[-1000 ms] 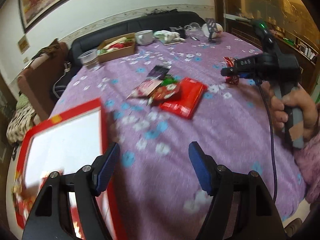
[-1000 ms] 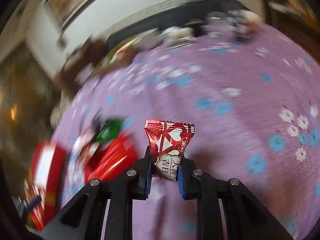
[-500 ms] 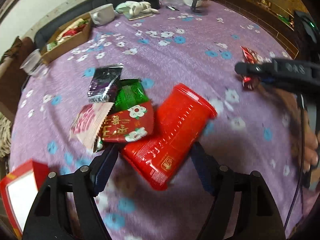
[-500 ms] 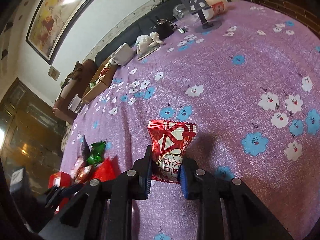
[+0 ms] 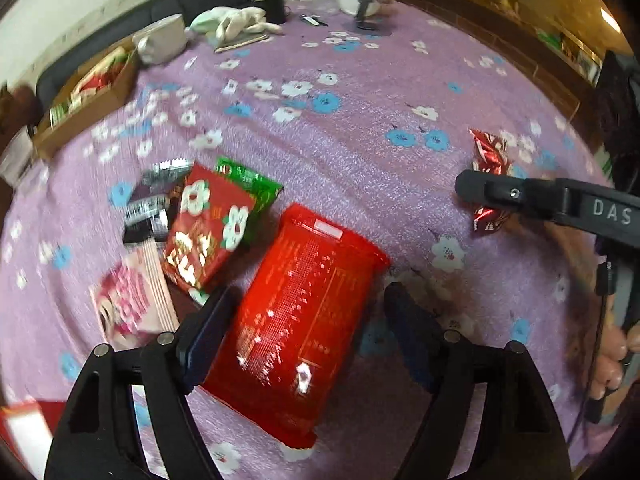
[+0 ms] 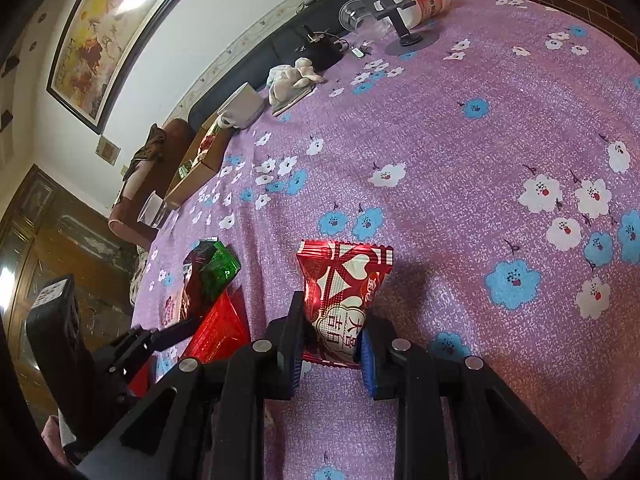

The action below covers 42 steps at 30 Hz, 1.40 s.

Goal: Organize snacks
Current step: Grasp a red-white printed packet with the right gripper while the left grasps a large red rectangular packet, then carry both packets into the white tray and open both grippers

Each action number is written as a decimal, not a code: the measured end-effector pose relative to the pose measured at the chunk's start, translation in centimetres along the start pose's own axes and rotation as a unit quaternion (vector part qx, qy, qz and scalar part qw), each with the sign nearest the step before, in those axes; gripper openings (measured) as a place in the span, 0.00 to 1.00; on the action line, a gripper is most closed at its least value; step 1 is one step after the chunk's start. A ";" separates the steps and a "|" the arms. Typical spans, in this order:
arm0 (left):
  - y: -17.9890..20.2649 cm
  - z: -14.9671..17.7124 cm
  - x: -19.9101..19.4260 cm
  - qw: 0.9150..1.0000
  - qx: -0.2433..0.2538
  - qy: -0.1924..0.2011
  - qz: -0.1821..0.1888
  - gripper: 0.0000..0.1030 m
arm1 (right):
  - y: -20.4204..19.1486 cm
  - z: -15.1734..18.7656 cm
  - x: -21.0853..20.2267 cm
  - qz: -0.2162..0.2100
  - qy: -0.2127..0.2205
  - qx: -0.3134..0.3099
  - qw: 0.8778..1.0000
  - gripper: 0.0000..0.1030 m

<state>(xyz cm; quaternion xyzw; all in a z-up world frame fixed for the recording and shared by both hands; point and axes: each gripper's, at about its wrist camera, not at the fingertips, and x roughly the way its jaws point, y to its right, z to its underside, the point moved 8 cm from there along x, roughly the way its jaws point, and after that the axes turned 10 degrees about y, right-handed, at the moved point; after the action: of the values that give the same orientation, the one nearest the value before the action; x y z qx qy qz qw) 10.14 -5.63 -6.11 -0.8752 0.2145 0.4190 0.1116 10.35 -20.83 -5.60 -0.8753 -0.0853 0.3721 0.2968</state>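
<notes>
Left gripper (image 5: 304, 332) open, straddling big red pack (image 5: 298, 320): centre, then close. Right gripper (image 6: 330, 350) clamps heart candy (image 6: 344, 292).

Left-wrist view is smeared on its left side: black packet (image 5: 154, 200) and pink packet (image 5: 132, 304) too blurred to read. Big red pack (image 5: 296, 320) hides the bench cloth btwn my left tool's (image 5: 308, 328) fingers; can't tell if pads touch it. My right tool (image 6: 330, 344) covers the candy's (image 6: 344, 292) bottom edge. Red-white box (image 5: 24, 432) cut off at the corner.
</notes>
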 end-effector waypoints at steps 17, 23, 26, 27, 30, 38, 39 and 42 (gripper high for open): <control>3.3 6.1 -6.7 0.997 -0.055 0.059 -0.018 0.43 | 0.1 -0.3 -0.3 0.012 0.018 -0.020 1.000 0.25; 3.2 8.7 -11.3 0.990 -0.099 0.098 -0.018 0.43 | -0.6 -0.3 -0.7 0.000 0.030 -0.036 0.999 0.22; 3.0 9.0 -13.8 0.986 -0.106 0.124 -0.021 0.43 | -1.6 -0.3 -1.3 -0.012 0.047 -0.058 0.997 0.22; 2.9 9.1 -14.6 0.985 -0.106 0.132 -0.022 0.43 | -2.1 -0.1 -1.5 -0.016 0.051 -0.068 0.996 0.22; 2.4 9.3 -17.2 0.982 -0.100 0.155 -0.029 0.43 | -3.4 0.4 -1.9 -0.026 0.058 -0.091 0.994 0.22; -1.3 11.3 -22.1 0.970 -0.128 0.200 -0.051 0.43 | -9.4 4.4 -4.9 -0.082 0.042 -0.102 0.991 0.21; -1.8 11.7 -22.5 0.969 -0.132 0.202 -0.054 0.43 | -10.5 5.3 -5.2 -0.088 0.038 -0.107 0.990 0.21; -3.3 12.8 -23.3 0.965 -0.149 0.209 -0.062 0.43 | -13.7 7.6 -5.8 -0.111 0.030 -0.122 0.986 0.21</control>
<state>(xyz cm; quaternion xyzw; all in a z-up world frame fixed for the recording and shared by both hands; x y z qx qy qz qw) -10.06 8.65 4.18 -0.9616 0.1139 0.2462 -0.0413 1.87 -8.43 1.65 -0.9008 -0.2178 0.2972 0.2297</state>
